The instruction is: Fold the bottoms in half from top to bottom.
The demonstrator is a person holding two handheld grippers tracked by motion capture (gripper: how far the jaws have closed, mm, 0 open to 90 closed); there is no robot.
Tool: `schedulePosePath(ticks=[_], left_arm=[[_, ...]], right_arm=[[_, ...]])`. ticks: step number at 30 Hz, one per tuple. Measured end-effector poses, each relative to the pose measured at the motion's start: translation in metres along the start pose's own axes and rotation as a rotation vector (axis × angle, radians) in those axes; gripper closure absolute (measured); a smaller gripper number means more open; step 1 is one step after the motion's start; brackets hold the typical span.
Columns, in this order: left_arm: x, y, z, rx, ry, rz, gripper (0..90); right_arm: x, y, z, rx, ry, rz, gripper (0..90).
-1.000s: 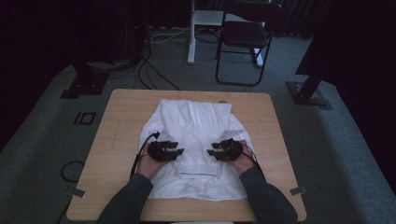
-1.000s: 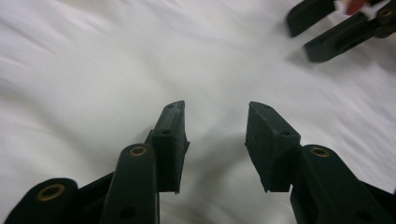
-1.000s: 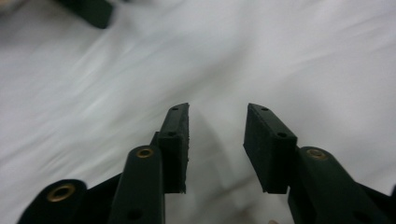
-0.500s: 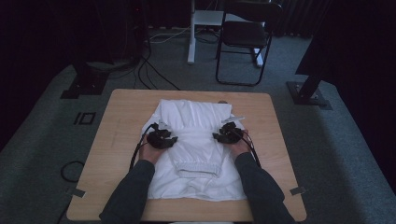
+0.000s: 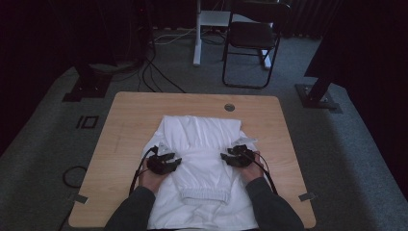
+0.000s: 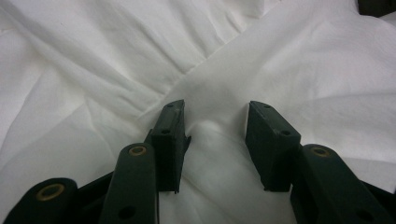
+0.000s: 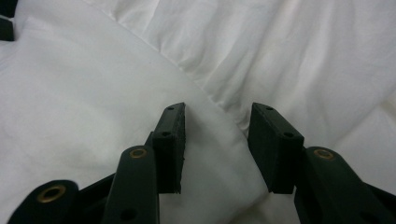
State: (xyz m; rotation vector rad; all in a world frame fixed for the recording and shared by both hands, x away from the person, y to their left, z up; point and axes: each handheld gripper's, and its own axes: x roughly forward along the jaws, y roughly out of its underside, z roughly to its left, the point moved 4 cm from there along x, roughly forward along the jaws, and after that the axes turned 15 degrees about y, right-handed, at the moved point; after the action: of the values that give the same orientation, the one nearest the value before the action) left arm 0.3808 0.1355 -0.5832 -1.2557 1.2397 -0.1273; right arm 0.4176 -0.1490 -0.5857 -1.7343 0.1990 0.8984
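1. A white garment (image 5: pixel 199 163) lay rumpled on the near half of the table (image 5: pixel 125 120), its ribbed band toward the person and a folded layer across the middle.
2. The step looked like folding: each gripper was set at a side edge of the upper layer. Done well, both would pinch the same layer only, close together and lift evenly, so the fold lands square.
3. The left gripper (image 6: pixel 215 123) had its jaws parted, a small ridge of cloth raised between them but not clamped.
4. The right gripper (image 7: pixel 217 126) was equally spread, straddling a folded edge, its tips against the cloth and gripping nothing.
5. The hands (image 5: pixel 153 179) rested on the garment.
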Motion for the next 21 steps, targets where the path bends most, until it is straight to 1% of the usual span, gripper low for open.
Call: schedulePosePath(ticks=[1,2,3,4,5,6,7,8,9,10,11,12,13,14,15,16,17,18,19,20,21], left_arm=[[0.000,0.000,0.000,0.000,0.000,0.000,58.0],[-0.004,0.006,-0.010,0.000,0.003,0.000,58.0],[-0.004,0.006,-0.010,0.000,0.003,0.000,57.9],[-0.008,0.012,-0.018,0.004,0.005,0.002,57.9],[-0.008,0.012,-0.018,0.004,0.005,0.002,57.9],[-0.011,0.015,-0.024,-0.003,0.016,0.009,57.9],[-0.011,0.015,-0.024,-0.003,0.016,0.009,57.9],[-0.014,0.016,-0.028,0.007,0.020,0.023,57.8],[-0.014,0.016,-0.028,0.007,0.020,0.023,57.7],[-0.021,0.009,-0.026,0.032,0.007,0.024,57.1],[-0.021,0.009,-0.026,0.032,0.007,0.024,56.4],[-0.029,-0.004,-0.018,0.040,-0.030,0.000,55.6],[-0.029,-0.004,-0.018,0.040,-0.030,0.000,54.4],[-0.038,-0.026,0.000,0.027,-0.081,-0.050,52.7],[-0.038,-0.026,0.000,0.027,-0.081,-0.050,50.5],[-0.039,-0.044,0.019,-0.006,-0.114,-0.069,48.4],[-0.039,-0.044,0.019,-0.006,-0.114,-0.069,46.7],[-0.034,-0.063,0.044,-0.050,-0.144,-0.082,44.1],[-0.034,-0.063,0.044,-0.050,-0.144,-0.082,39.7],[-0.026,-0.073,0.062,-0.071,-0.157,-0.072,35.5],[-0.026,-0.073,0.062,-0.071,-0.157,-0.072,31.7]], right_arm=[[0.000,0.000,0.000,0.000,0.000,0.000,55.9],[-0.008,0.007,0.004,-0.005,-0.009,-0.006,55.9],[-0.008,0.007,0.004,-0.005,-0.009,-0.006,55.9],[-0.016,0.015,0.007,-0.008,-0.026,-0.005,55.9],[-0.019,0.017,0.009,-0.012,-0.033,-0.002,55.9],[-0.021,0.019,0.010,-0.016,-0.039,-0.001,55.9],[-0.021,0.019,0.010,-0.016,-0.039,-0.001,55.9],[-0.024,0.021,0.011,-0.026,-0.045,-0.002,55.9],[-0.024,0.021,0.011,-0.026,-0.045,-0.002,55.9],[-0.024,0.021,0.012,-0.024,-0.050,0.000,55.9],[-0.024,0.021,0.012,-0.024,-0.050,0.000,55.9],[-0.024,0.021,0.011,-0.021,-0.054,0.000,55.9],[-0.024,0.021,0.011,-0.021,-0.054,0.000,55.9],[-0.024,0.021,0.011,-0.021,-0.056,0.001,56.0],[-0.024,0.021,0.011,-0.021,-0.056,0.001,56.0],[-0.024,0.021,0.011,-0.021,-0.057,0.000,55.9],[-0.024,0.021,0.011,-0.021,-0.057,0.000,55.9],[-0.023,0.021,0.010,-0.021,-0.061,-0.003,56.1],[-0.023,0.021,0.010,-0.021,-0.061,-0.003,56.1],[-0.023,0.021,0.010,-0.015,-0.065,-0.001,56.1],[-0.023,0.021,0.010,-0.015,-0.065,-0.001,56.1]])
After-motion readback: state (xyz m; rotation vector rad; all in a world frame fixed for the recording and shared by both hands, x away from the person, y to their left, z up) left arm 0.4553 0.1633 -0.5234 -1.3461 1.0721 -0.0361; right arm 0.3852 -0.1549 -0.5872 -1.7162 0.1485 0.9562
